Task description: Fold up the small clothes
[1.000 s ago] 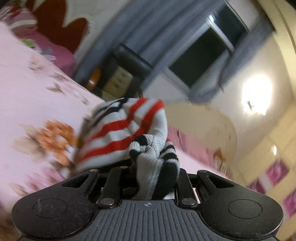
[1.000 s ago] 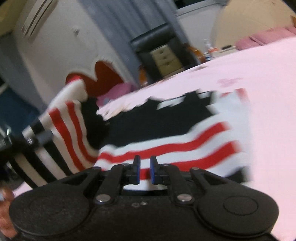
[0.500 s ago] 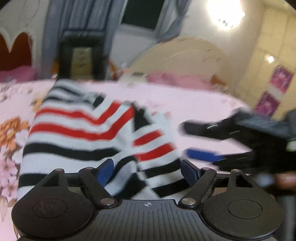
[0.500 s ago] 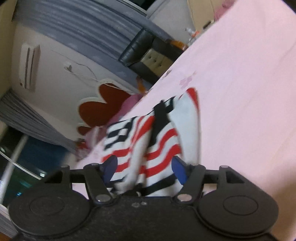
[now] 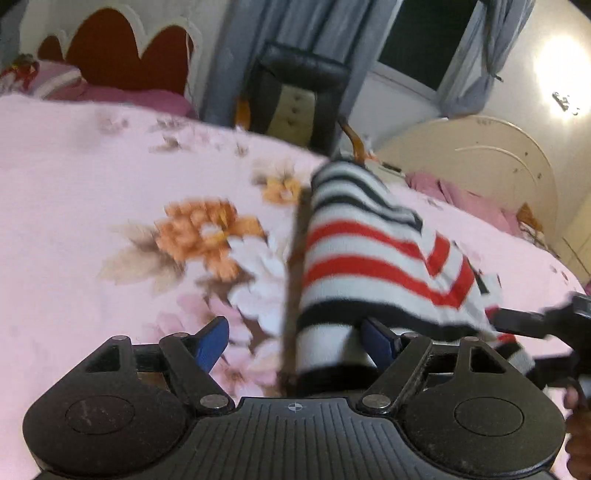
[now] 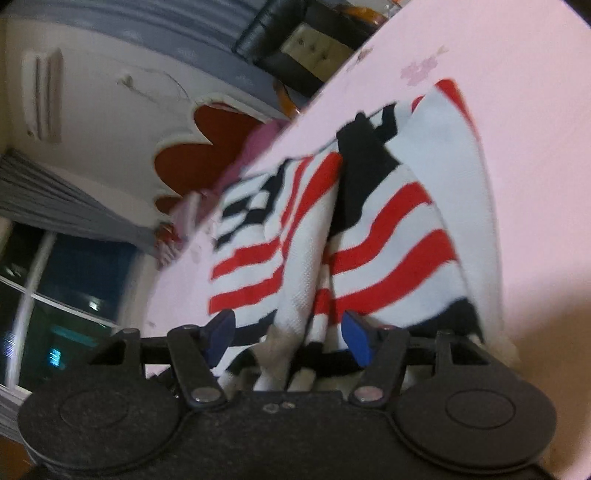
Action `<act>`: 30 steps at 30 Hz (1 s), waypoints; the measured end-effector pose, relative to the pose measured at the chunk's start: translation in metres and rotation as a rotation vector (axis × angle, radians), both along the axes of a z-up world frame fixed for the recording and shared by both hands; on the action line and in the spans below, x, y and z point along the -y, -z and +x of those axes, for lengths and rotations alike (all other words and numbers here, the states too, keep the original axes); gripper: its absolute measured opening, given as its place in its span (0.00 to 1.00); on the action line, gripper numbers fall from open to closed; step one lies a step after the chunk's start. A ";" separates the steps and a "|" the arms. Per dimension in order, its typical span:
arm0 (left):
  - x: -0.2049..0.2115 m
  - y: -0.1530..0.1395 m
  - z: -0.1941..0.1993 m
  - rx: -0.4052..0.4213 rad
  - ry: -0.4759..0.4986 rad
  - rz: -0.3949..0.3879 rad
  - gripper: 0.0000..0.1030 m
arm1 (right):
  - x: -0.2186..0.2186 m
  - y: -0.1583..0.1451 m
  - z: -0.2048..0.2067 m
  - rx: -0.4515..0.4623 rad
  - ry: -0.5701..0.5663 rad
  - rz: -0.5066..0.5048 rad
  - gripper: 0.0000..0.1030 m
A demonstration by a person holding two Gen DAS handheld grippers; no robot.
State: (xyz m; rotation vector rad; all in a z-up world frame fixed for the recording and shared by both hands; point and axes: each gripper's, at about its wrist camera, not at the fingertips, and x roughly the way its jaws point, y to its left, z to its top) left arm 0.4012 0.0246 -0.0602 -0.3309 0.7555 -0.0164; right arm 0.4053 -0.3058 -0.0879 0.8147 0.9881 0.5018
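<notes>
Lying folded on the pink floral bed sheet (image 5: 92, 192), the striped sweater (image 5: 369, 254) runs toward 1 o'clock from the left claw (image 5: 295, 338), whose jaws gape wide, gripping nothing. The right claw (image 6: 286, 334) also stands apart over the fabric, narrowing slightly, pads off it.

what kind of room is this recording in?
Most likely a bedroom at night. The striped garment lies on a pink floral bedsheet, with a red scalloped headboard behind it, a second arched cream headboard across the room, and grey curtains beside a dark window.
</notes>
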 end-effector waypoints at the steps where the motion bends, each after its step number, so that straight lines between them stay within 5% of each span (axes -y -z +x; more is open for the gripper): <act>1: -0.003 0.004 -0.005 0.004 -0.009 -0.027 0.75 | -0.006 0.000 0.004 -0.017 -0.010 -0.042 0.56; 5: -0.003 0.014 0.000 0.004 -0.023 -0.093 0.76 | -0.042 -0.018 0.007 0.074 -0.082 -0.271 0.40; 7: -0.001 0.018 0.023 0.024 -0.028 -0.098 0.75 | -0.056 -0.026 0.004 0.147 -0.127 -0.382 0.20; 11: -0.020 0.029 0.057 0.021 -0.118 -0.148 0.72 | -0.072 -0.049 -0.023 0.411 -0.206 -0.581 0.16; 17: 0.025 0.019 0.080 0.052 0.029 -0.129 0.69 | -0.049 -0.074 -0.055 0.583 -0.145 -0.672 0.16; 20: 0.063 0.015 0.089 0.055 0.126 -0.017 0.69 | -0.029 -0.068 -0.056 0.560 -0.095 -0.684 0.16; 23: 0.094 0.022 0.096 0.041 0.187 0.050 0.69 | -0.007 -0.037 -0.047 0.442 -0.067 -0.673 0.16; 30: 0.098 0.025 0.101 0.031 0.189 0.038 0.69 | 0.015 -0.020 -0.041 0.349 -0.026 -0.530 0.20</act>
